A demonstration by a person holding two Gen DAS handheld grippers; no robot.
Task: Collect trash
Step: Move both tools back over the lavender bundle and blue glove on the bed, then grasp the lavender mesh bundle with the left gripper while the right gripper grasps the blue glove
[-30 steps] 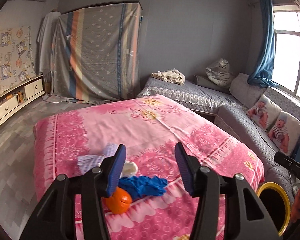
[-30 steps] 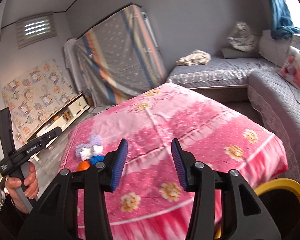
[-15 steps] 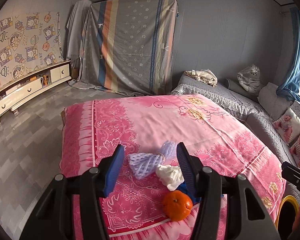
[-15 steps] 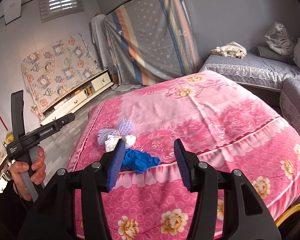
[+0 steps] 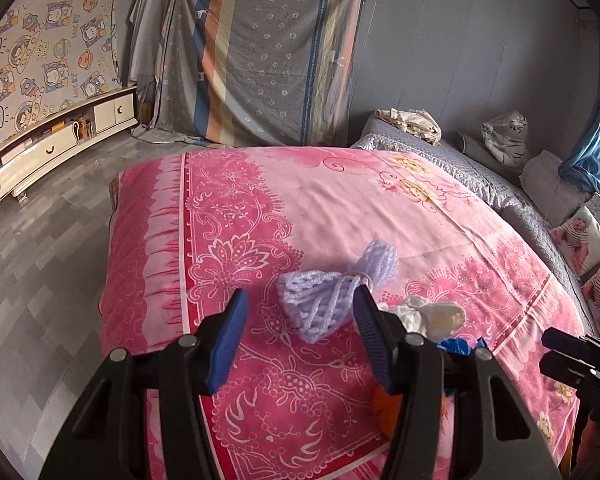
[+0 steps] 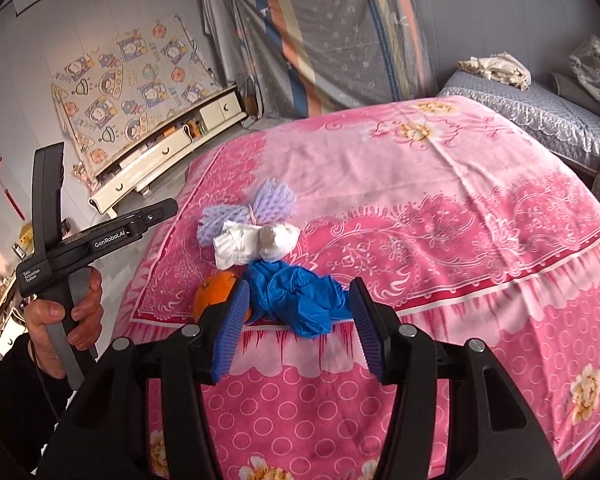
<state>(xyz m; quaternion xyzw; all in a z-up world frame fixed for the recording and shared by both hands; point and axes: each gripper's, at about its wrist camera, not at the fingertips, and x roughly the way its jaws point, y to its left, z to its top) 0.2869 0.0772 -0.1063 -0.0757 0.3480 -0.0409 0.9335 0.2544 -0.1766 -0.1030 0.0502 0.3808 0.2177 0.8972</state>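
From my left wrist view, the purple foam net has come into line between the pads as I closed in on the bed; my left tongs stand spread, touching nothing, so that piece looks ready to take.

From my right wrist view, the blue glove now lies framed by my right tongs, which are parted and empty. The white wad and orange lie just beside it.
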